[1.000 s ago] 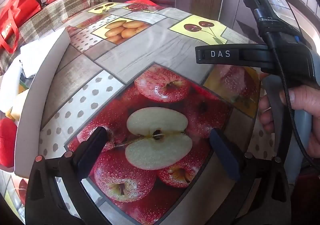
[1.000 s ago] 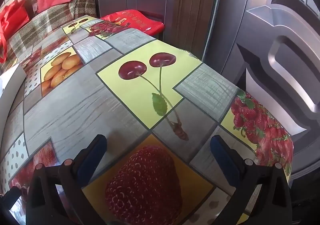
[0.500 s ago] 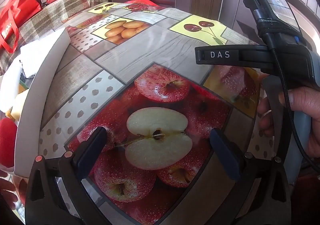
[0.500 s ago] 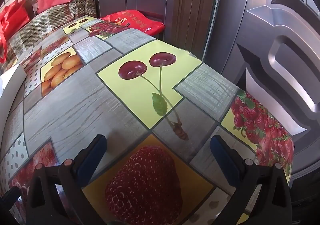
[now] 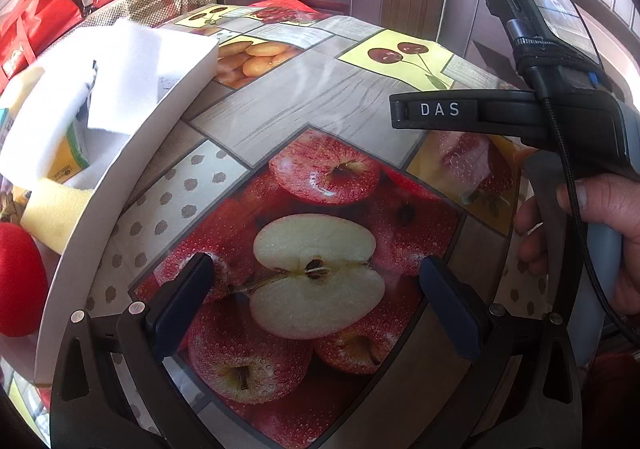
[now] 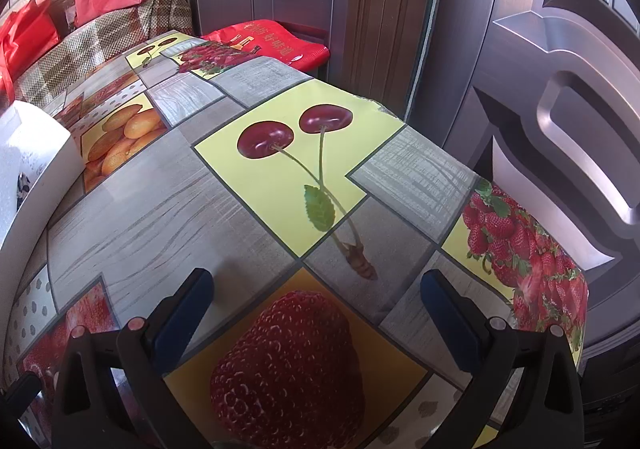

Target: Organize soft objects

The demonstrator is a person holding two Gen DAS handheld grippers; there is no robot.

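A white box stands at the left of the table and holds soft items: white foam pieces, a yellow sponge and a red soft object. My left gripper hangs open over the apple print, to the right of the box, with nothing between its fingers. My right gripper is open and empty above the strawberry print. In the left wrist view the right gripper's handle is held by a hand at the right. The box's corner shows at the left of the right wrist view.
A fruit-print oilcloth covers the table. Dark wooden doors stand close behind and to the right. A plaid-covered seat with red bags sits at the back left. A red bag lies past the far table edge.
The left wrist view has shifted so that more of the box's inside and its soft items show. The right gripper's view has barely moved. Both grippers stay open.
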